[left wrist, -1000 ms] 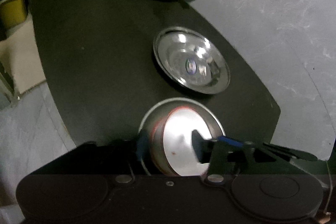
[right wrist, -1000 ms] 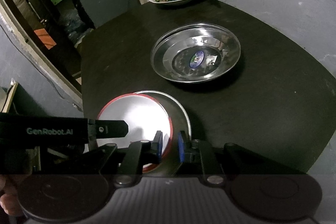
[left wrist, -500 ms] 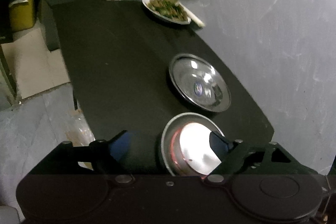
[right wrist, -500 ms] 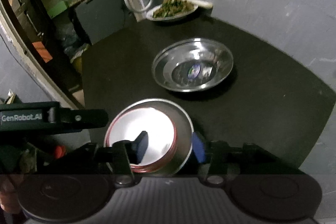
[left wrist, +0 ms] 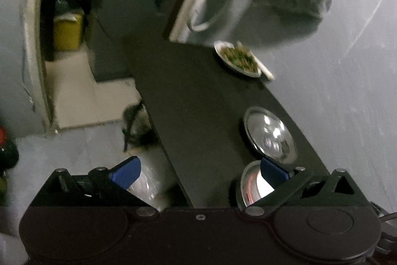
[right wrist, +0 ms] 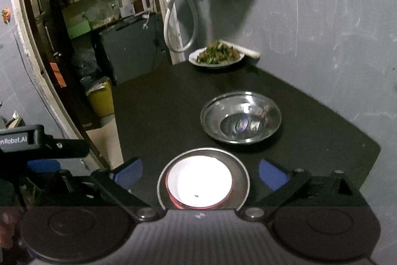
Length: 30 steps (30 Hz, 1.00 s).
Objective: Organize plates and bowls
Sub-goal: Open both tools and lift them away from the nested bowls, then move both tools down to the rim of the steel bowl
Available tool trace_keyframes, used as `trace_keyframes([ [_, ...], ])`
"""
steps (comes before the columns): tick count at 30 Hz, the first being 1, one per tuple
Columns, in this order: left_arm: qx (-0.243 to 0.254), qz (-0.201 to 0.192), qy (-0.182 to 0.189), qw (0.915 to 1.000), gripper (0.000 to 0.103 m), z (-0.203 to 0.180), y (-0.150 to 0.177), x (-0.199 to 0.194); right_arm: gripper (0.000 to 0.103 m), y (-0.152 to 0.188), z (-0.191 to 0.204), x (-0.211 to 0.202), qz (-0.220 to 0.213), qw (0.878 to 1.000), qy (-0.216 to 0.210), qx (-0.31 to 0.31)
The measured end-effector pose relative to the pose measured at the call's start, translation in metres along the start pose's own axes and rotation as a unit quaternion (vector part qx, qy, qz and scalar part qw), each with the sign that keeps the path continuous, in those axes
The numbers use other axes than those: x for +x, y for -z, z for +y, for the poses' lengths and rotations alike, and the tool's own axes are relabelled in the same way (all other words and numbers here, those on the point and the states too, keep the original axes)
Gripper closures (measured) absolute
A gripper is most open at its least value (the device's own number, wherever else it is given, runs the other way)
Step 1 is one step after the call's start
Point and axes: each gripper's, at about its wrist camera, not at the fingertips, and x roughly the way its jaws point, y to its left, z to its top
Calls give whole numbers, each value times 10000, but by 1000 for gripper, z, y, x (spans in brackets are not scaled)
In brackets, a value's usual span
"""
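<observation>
Red-rimmed bowl [right wrist: 199,181] is sitting nested in a steel plate [right wrist: 242,178], six o'clock of the steel bowl [right wrist: 240,117]. Both right gripper [right wrist: 199,171] and left gripper [left wrist: 199,171] have just been opening, jaws spreading wide, nothing pinched, stack likely released.

On the bench [right wrist: 158,101], a red-rimmed bowl [right wrist: 199,180] sits inside a steel plate [right wrist: 242,174] nearest the camera, an empty steel bowl [right wrist: 240,117] stands beyond it, and a plate of food [right wrist: 217,57] lies farthest back against the wall [right wrist: 335,29].
</observation>
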Motion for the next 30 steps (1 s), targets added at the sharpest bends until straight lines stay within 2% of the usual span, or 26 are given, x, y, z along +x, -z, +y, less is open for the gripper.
trace_keyframes([
  [3, -97, -337, -355, 9988, 1, 7, -2, -19, 0, -1, 2, -7, -133, 9998, 94, -58],
  [6, -196, -507, -632, 9965, 1, 10, -4, -31, 0, -5, 0, -10, -199, 9997, 119, -55],
  [12, -356, -450, -876, 9945, 1, -11, -4, -32, 0, -15, -13, 1, -79, 9999, -118, -85],
  [18, -160, -462, -1002, 9938, 1, -49, 11, -31, 0, -27, -30, 0, 126, 9987, -278, -412],
  [24, -8, -449, -1098, 9929, 1, -83, 30, -25, 0, -34, -47, -5, 51, 9958, -429, -802],
  [30, 184, -327, -1425, 9891, 1, -100, 50, -24, 0, -34, -71, -5, 54, 9953, -413, -869],
])
